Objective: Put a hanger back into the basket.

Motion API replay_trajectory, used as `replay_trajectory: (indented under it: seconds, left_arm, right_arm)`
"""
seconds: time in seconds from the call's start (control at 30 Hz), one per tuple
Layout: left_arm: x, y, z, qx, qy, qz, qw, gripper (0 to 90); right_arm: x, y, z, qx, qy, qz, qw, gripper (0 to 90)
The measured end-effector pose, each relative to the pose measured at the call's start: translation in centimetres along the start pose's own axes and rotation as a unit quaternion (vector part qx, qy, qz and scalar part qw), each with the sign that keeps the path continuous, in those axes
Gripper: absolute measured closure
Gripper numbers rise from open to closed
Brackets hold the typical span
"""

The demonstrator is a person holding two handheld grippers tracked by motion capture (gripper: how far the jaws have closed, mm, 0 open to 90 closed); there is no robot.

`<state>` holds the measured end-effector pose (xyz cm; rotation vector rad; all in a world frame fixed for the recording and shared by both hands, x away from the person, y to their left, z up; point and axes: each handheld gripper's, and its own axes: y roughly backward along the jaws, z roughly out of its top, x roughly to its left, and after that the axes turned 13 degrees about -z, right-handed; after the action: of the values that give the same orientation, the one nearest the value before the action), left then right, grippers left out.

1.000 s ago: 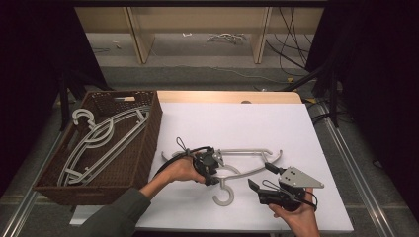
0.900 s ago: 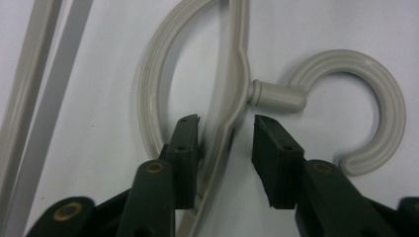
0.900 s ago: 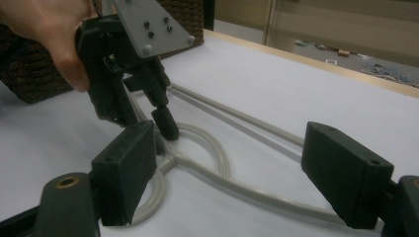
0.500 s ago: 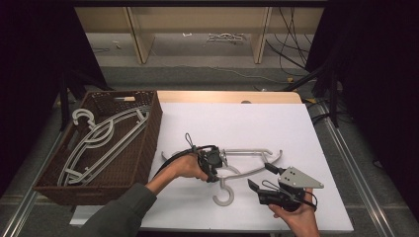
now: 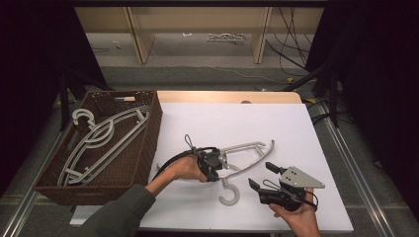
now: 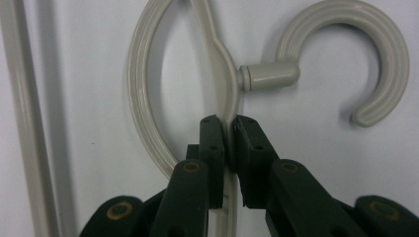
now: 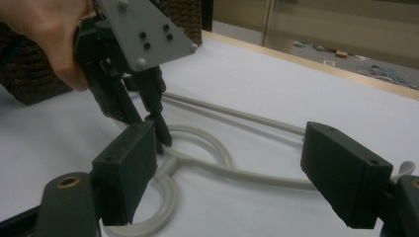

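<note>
Nearest, the right hand-held gripper [image 5: 261, 177] hovers low over the white tabletop [image 5: 296, 128], its jaws spread wide with nothing between them. Just beyond it, the grey hanger [image 5: 245, 154] lies flat on the tabletop, hook [image 5: 229, 193] turned toward the person. The left hand-held gripper [image 6: 228, 124] pinches the hanger's thin neck just below the hook's base, jaws pressed against the plastic from both sides. Farther left, a brown wicker basket [image 5: 148, 143] sits beside the tabletop with more grey hangers [image 5: 101, 136] lying inside.
</note>
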<state>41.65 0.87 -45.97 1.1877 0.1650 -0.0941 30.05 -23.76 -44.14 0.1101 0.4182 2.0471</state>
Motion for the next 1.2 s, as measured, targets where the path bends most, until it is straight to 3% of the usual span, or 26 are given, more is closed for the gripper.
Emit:
replay_trajectory:
  seconds: [0.17, 0.23, 0.27, 0.33, 0.37, 0.4, 0.47, 0.5, 0.57, 0.73, 0.8, 0.83, 0.87, 0.9, 1.03, 1.2]
  left_arm:
    - [0.7, 1.0, -0.1, -0.034, 0.017, 0.010, 0.9992, 82.4]
    - [1.0, 1.4, -0.2, -0.060, 0.031, 0.019, 0.9975, 82.4]
    - [1.1, 1.8, -0.2, -0.055, 0.028, 0.019, 0.9979, 82.4]
    - [1.2, 2.3, -0.3, -0.083, 0.044, 0.020, 0.9954, 82.4]
    - [1.4, 2.9, -0.3, -0.090, 0.041, 0.020, 0.9949, 82.4]
    - [1.4, 3.2, -0.3, -0.114, 0.055, 0.021, 0.9918, 82.4]
    - [1.5, 4.0, -0.4, -0.129, 0.060, 0.017, 0.9896, 82.4]
    - [1.5, 4.3, -0.4, -0.154, 0.076, 0.018, 0.9850, 82.4]
    - [1.6, 5.1, -0.3, -0.161, 0.077, 0.023, 0.9837, 82.4]
    - [1.5, 6.9, -0.1, -0.192, 0.083, 0.012, 0.9778, 82.5]
    - [1.5, 7.7, 0.0, -0.210, 0.091, 0.013, 0.9735, 82.6]
    - [1.5, 8.0, -0.1, -0.222, 0.099, 0.008, 0.9699, 82.6]
    - [1.4, 8.3, 0.0, -0.240, 0.109, 0.005, 0.9647, 82.6]
    - [1.3, 8.7, 0.0, -0.246, 0.112, 0.002, 0.9629, 82.7]
    - [0.9, 10.1, 0.0, -0.285, 0.123, -0.013, 0.9506, 82.9]
    - [0.7, 11.5, -0.3, -0.311, 0.133, -0.025, 0.9408, 82.9]
  right_arm:
    - [-0.1, 0.2, 0.1, -0.008, -0.014, -0.011, 0.9998, 22.7]
    - [-0.3, 0.3, 0.1, -0.016, -0.009, -0.016, 0.9997, 22.8]
    - [-0.3, 0.4, 0.2, -0.010, -0.015, -0.015, 0.9997, 22.8]
    - [-0.3, 0.4, 0.2, -0.010, -0.018, -0.016, 0.9997, 22.8]
    - [-0.3, 0.4, 0.1, -0.013, -0.022, -0.012, 0.9996, 22.9]
    - [-0.3, 0.3, 0.1, -0.021, -0.025, -0.016, 0.9994, 23.0]
    - [-0.4, 0.4, 0.1, -0.015, -0.025, -0.023, 0.9993, 22.9]
    - [-0.4, 0.4, 0.1, -0.015, -0.025, -0.025, 0.9993, 22.9]
    - [-0.5, 0.5, 0.1, -0.017, -0.025, -0.024, 0.9992, 22.8]
    - [-0.6, 0.6, 0.1, -0.005, -0.024, -0.025, 0.9994, 22.7]
    - [-0.6, 0.6, 0.1, -0.005, -0.025, -0.025, 0.9994, 22.7]
    - [-0.6, 0.6, 0.1, -0.003, -0.027, -0.024, 0.9993, 22.7]
    - [-0.5, 0.5, 0.1, -0.011, -0.030, -0.024, 0.9992, 22.7]
    - [-0.5, 0.5, 0.1, -0.007, -0.028, -0.023, 0.9993, 22.7]
    - [-0.4, 0.3, 0.0, -0.013, -0.030, -0.020, 0.9993, 22.7]
    - [-0.4, 0.3, 0.0, -0.013, -0.029, -0.018, 0.9993, 22.7]
